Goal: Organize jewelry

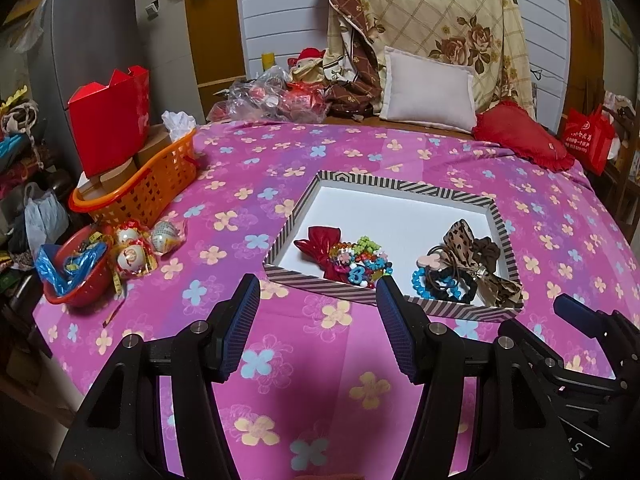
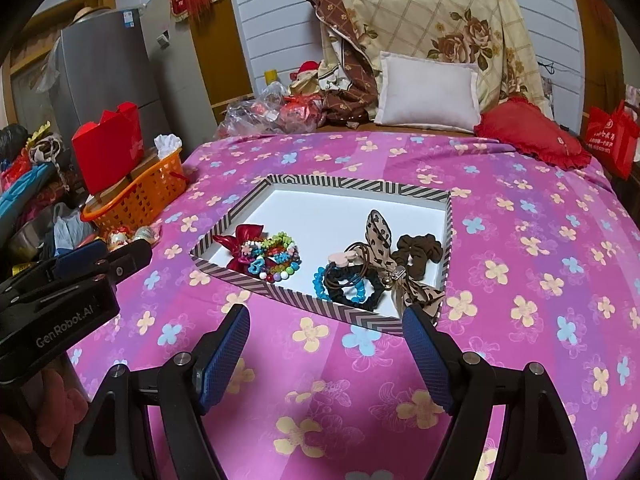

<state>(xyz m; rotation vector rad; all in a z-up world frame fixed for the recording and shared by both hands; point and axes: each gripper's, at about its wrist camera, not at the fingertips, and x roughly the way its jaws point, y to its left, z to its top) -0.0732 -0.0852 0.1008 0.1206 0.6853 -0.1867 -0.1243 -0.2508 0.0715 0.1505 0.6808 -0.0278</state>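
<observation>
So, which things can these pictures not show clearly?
- Left wrist view: the striped tray's near edge and part of the bead pile, covered by the left gripper's finger.
- Right wrist view: the leopard bow's lower end, behind the right gripper's finger.
- Both views: single beads, too small.

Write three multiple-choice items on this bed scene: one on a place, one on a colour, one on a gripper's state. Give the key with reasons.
1. Where does the leopard-print bow lie?
A. In the orange basket
B. In the striped tray, at its right side
C. On the white pillow

2. What colour is the scrunchie beside that bow?
A. Brown
B. Yellow
C. White

3. How is the left gripper?
A. Shut on the red bow
B. Shut on the bedsheet
C. Open, holding nothing

Key: 1 B, the bow rests inside the tray near its right wall. 2 A, the ruffled fabric is dark brown. 3 C, its blue pads stand apart over the sheet, short of the tray.
</observation>
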